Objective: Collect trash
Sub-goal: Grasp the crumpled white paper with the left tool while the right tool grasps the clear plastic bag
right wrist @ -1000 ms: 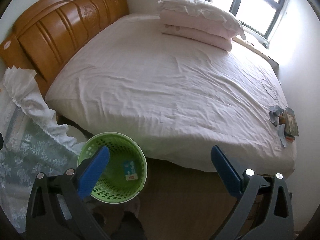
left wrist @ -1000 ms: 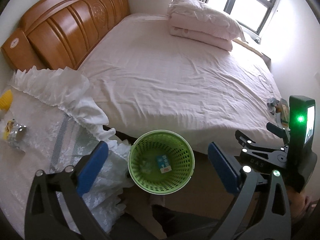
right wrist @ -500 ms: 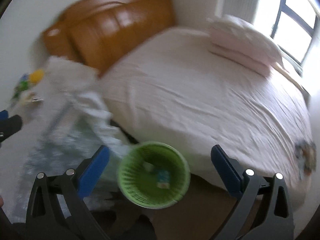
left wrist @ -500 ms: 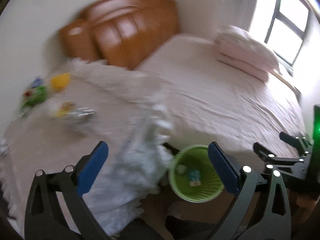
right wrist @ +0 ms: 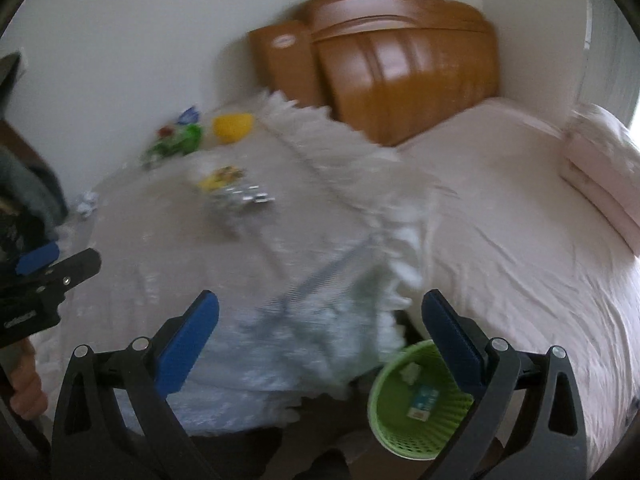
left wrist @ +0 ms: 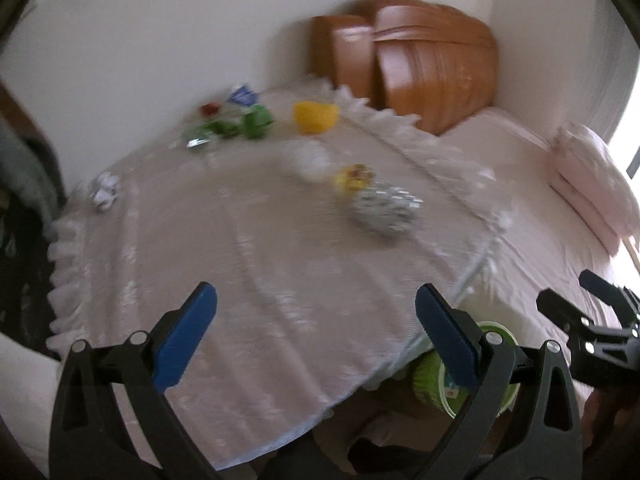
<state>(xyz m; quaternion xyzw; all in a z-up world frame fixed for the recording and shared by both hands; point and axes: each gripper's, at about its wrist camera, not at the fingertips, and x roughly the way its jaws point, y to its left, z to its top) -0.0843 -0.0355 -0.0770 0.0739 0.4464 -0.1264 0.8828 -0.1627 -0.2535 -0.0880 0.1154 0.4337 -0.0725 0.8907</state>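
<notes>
While the bin [right wrist: 420, 400] waits at five o'clock, both grippers [left wrist: 316, 336] [right wrist: 320, 340] are held wide open and empty; the foil wad [left wrist: 386, 210], at one o'clock, looks targeted.

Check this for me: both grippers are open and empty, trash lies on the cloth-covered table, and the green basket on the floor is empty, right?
Not quite. The green basket already holds a couple of scraps, as the right wrist view shows. The rest stands: left gripper and right gripper are open and empty, trash on the table.
</notes>
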